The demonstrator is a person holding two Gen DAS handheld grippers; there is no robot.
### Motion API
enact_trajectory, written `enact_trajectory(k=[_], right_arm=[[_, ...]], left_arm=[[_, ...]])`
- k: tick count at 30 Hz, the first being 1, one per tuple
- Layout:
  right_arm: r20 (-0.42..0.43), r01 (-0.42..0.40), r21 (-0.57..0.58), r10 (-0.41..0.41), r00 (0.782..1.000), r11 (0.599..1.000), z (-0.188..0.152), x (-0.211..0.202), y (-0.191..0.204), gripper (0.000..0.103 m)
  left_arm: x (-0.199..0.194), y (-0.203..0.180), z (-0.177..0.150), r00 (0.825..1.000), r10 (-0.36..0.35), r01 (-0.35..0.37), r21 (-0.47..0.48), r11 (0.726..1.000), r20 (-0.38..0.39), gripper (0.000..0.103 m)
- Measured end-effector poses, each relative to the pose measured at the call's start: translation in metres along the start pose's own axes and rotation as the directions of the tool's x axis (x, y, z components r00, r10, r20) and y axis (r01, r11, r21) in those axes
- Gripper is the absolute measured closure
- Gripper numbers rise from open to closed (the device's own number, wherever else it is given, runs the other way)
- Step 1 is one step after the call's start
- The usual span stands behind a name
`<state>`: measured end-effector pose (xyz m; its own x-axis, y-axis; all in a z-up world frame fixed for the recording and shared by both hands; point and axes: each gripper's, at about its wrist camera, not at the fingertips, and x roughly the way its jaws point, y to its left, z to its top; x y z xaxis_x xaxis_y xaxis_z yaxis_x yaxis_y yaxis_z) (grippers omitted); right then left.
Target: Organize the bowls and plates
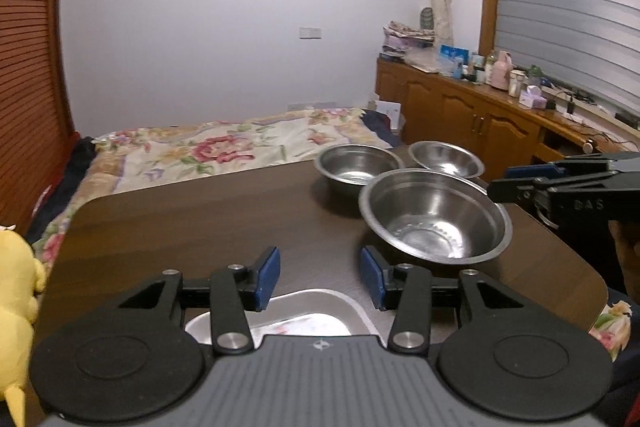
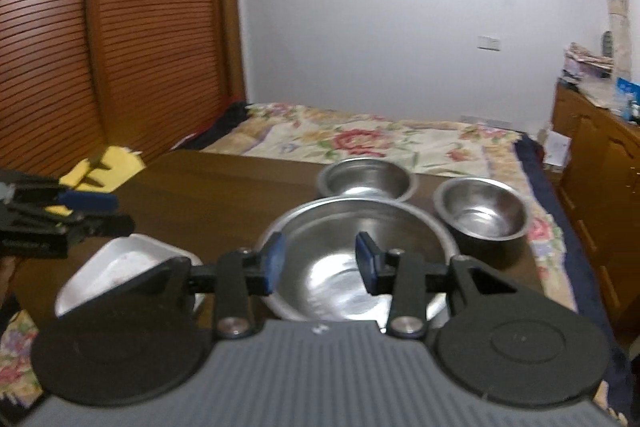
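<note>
A large steel bowl (image 1: 436, 217) (image 2: 356, 259) sits on the dark wooden table (image 1: 200, 219). Two smaller steel bowls (image 1: 358, 163) (image 1: 446, 157) stand side by side just behind it. A shallow steel tray (image 1: 316, 315) (image 2: 120, 267) lies at the table's near edge. My left gripper (image 1: 319, 269) hovers open above the tray, nothing between its blue pads. My right gripper (image 2: 320, 259) is open over the large bowl, gripping nothing. In the left wrist view the right gripper (image 1: 516, 183) reaches in by the bowl's right rim. The left gripper (image 2: 108, 213) shows at the left of the right wrist view.
A bed with a floral blanket (image 1: 224, 147) lies beyond the table's far edge. A yellow plush toy (image 1: 16, 267) sits off the table's left side. A wooden cabinet (image 1: 480, 115) with bottles and boxes runs along the right wall. A slatted wooden wardrobe (image 2: 100, 47) stands on the left.
</note>
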<state>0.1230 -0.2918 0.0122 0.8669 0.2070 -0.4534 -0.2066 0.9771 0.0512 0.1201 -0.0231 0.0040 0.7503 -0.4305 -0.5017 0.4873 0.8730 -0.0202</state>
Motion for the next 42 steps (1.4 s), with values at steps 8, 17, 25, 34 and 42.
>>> enact_trajectory(k=[8, 17, 25, 34, 42], right_arm=[[-0.036, 0.095, 0.055, -0.093, 0.995, 0.994, -0.015, 0.024, -0.042, 0.063], [-0.076, 0.108, 0.149, -0.097, 0.992, 0.983, -0.029, 0.04, -0.065, 0.063], [-0.103, 0.082, 0.25, -0.058, 0.993, 0.965, -0.031, 0.052, -0.076, 0.065], [-0.103, 0.049, 0.297, -0.019, 0.995, 0.953, -0.033, 0.057, -0.081, 0.086], [-0.064, 0.032, 0.315, -0.012, 0.998, 0.948, -0.035, 0.042, -0.082, 0.087]], left_arm=[[0.044, -0.026, 0.014, 0.999, -0.029, 0.029, -0.001, 1.0, -0.026, 0.056], [0.082, -0.025, 0.016, 0.991, -0.082, 0.072, -0.101, 0.992, -0.107, 0.06], [0.098, -0.026, 0.02, 0.986, -0.095, 0.075, -0.146, 0.986, -0.137, 0.068], [0.109, -0.029, 0.02, 0.981, -0.103, 0.076, -0.163, 0.984, -0.165, 0.082], [0.097, -0.033, 0.017, 0.981, -0.104, 0.078, -0.156, 0.985, -0.162, 0.083]])
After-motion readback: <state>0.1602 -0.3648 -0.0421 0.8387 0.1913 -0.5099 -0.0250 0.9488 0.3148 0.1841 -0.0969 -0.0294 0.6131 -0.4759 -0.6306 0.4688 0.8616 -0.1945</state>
